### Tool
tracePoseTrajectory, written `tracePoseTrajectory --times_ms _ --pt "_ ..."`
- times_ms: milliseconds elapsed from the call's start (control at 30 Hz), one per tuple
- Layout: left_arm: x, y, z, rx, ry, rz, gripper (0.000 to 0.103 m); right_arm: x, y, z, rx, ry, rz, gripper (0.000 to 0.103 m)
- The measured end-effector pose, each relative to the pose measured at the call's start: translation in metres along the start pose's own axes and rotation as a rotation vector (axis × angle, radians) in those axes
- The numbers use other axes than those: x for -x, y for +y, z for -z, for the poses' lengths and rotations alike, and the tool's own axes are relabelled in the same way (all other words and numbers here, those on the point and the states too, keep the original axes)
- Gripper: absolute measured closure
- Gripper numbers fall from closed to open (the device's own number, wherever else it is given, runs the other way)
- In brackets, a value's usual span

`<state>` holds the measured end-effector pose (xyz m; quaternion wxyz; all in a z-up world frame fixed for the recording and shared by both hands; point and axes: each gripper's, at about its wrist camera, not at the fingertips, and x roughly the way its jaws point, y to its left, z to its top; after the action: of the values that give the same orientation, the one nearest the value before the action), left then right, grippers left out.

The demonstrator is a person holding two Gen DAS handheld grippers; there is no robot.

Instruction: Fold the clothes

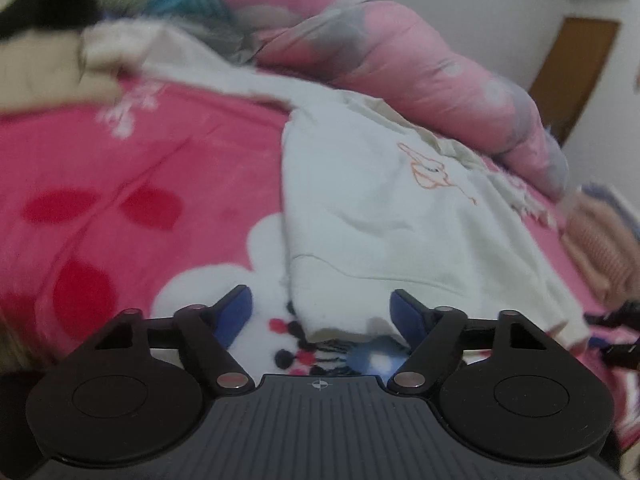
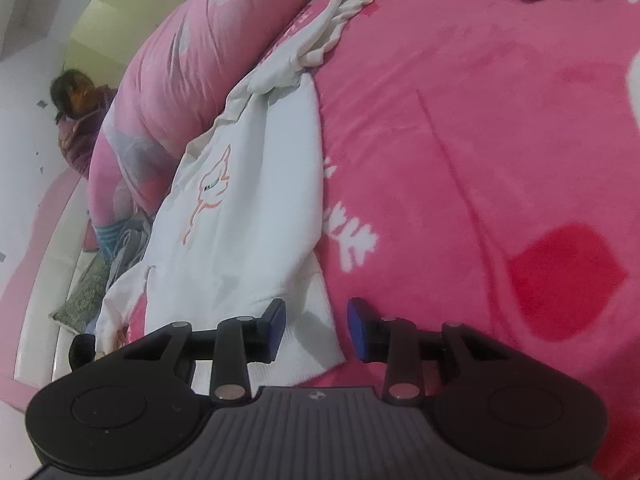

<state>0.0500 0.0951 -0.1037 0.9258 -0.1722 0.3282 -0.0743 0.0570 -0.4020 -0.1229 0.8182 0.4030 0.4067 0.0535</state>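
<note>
A white sweatshirt (image 1: pixel 384 208) with an orange line drawing lies spread on the pink bed blanket (image 1: pixel 140 168). My left gripper (image 1: pixel 322 312) is open, its blue pads either side of the garment's near corner, just above the blanket. The same sweatshirt (image 2: pixel 240 216) runs up the right wrist view, one sleeve trailing toward the top. My right gripper (image 2: pixel 316 328) is open over the sweatshirt's near hem edge, the left pad above white cloth, the right pad above blanket. Nothing is pinched in either gripper.
A rolled pink quilt (image 1: pixel 420 68) lies along the far side of the bed, also the quilt (image 2: pixel 172 80) in the right view. Other clothes (image 1: pixel 48 52) are heaped at the far left. A person (image 2: pixel 76 120) sits beyond the bed. A brown door (image 1: pixel 576 72) is behind.
</note>
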Motion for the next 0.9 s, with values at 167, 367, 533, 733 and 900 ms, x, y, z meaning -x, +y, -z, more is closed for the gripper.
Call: tracePoseTrajectory --times_ms 167,367,533,733,900 --pt "-0.01 -0.001 -0.004 0.03 0.0 -0.018 0.082 -0.008 0.013 0.001 0.116 0.018 0.002 0.081" --pt "0.008 -0.001 -0.021 0.069 -0.062 -0.027 0.102 0.014 0.029 0.002 0.196 -0.048 0.001 0.101" --pt "0.063 0.018 -0.056 0.206 -0.09 0.106 0.103 0.086 0.033 -0.014 0.133 -0.177 -0.119 0.101" --pt "0.047 0.038 -0.027 0.258 0.085 0.079 0.103 0.093 -0.008 0.001 0.03 -0.136 -0.038 0.101" --pt "0.029 0.048 -0.008 0.288 0.13 0.038 0.103 0.065 -0.045 0.012 -0.098 -0.076 0.02 0.101"
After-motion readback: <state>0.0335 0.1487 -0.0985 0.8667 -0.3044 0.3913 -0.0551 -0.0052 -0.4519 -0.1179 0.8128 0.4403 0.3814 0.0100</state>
